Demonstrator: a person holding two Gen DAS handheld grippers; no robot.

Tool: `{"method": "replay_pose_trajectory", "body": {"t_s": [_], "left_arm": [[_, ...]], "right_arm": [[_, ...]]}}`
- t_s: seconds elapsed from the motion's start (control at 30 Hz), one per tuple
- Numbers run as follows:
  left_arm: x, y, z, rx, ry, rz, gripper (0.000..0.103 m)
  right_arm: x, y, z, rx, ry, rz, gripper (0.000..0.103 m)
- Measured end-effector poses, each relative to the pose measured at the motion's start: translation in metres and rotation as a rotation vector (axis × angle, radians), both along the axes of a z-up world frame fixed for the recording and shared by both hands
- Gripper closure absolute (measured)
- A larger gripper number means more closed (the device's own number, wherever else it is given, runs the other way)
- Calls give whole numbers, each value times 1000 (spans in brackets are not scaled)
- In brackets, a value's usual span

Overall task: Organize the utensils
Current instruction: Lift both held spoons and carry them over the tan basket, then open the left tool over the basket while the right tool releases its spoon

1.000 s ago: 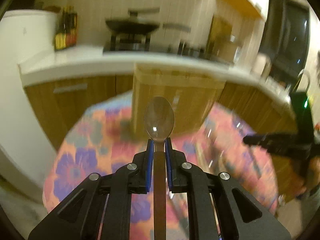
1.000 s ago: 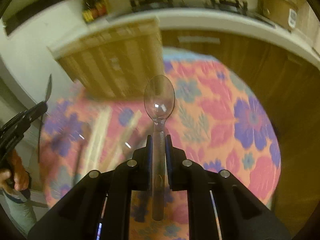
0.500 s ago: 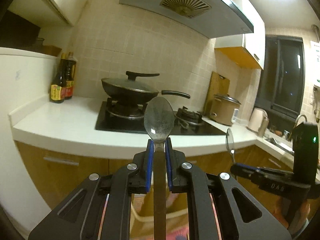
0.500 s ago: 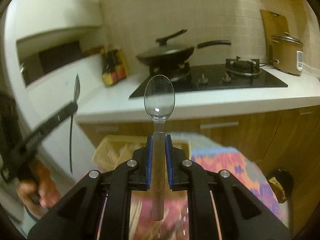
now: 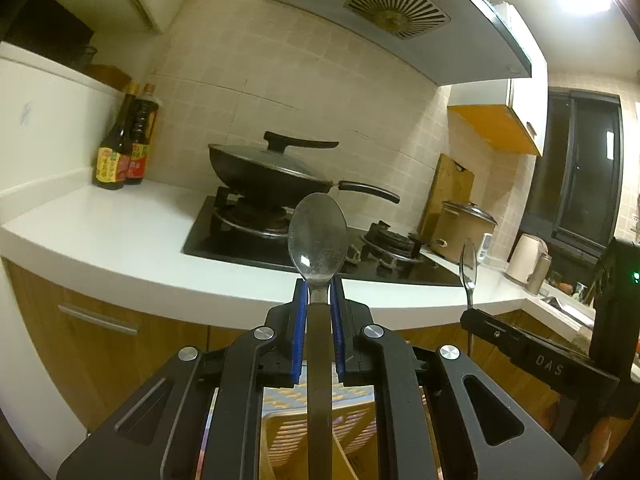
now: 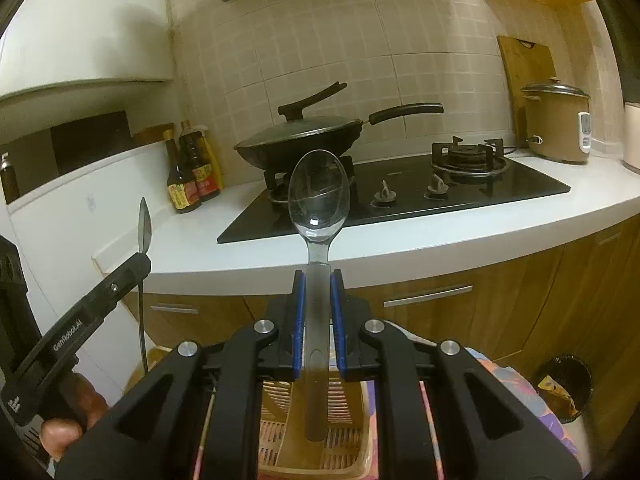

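both grippers [image 5: 319, 292] [image 6: 319, 280] clamped — raised

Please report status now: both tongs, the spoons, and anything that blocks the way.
Left tongs shut on metal spoon. Right tongs shut on clear spoon. Basket below, nothing blocking.

You have two spoons: one metal spoon [image 5: 318, 236] and one clear plastic spoon [image 6: 319, 196]. You hold two grippers, the left gripper [image 5: 319, 300] and the right gripper [image 6: 319, 280]. There is one basket [image 6: 362, 454], one wok [image 6: 300, 144], one rice cooker [image 6: 556, 124], one cutting board [image 6: 526, 68] and two sauce bottles [image 6: 194, 168].
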State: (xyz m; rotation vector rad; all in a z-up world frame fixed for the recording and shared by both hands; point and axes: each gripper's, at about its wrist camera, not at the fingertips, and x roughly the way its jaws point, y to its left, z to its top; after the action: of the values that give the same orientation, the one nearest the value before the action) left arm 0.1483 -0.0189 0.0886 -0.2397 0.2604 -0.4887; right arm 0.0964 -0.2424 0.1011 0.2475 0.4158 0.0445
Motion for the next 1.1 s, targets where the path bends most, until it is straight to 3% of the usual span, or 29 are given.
{"method": "replay_pose_trajectory", "body": {"t_s": [0.2,0.37,0.47,0.6,0.73,0.87,1.1], "left_arm": [[-4,3,-10,5,-10,-5,92],[-17,10,-14,13,12,-30,82],[-29,14,-17,13,22,-35,72],[-48,22,-18,20,38,-41,69],[-76,32,-17,11,48,-46,54],[-100,37,-20,25,78,-43,51],[-134,41,-43,82,162,-26,47]], "right_arm": [[-5,2,-17,-11,-3,13,92],[-19,-1,-24,7,27,36,91],[-35,3,-26,-10,35,45,86],[-54,4,-28,-12,49,51,78],[-79,7,-28,-10,62,62,77],[-108,12,-31,-17,74,62,58],[-140,16,-53,-36,164,29,58]]}}
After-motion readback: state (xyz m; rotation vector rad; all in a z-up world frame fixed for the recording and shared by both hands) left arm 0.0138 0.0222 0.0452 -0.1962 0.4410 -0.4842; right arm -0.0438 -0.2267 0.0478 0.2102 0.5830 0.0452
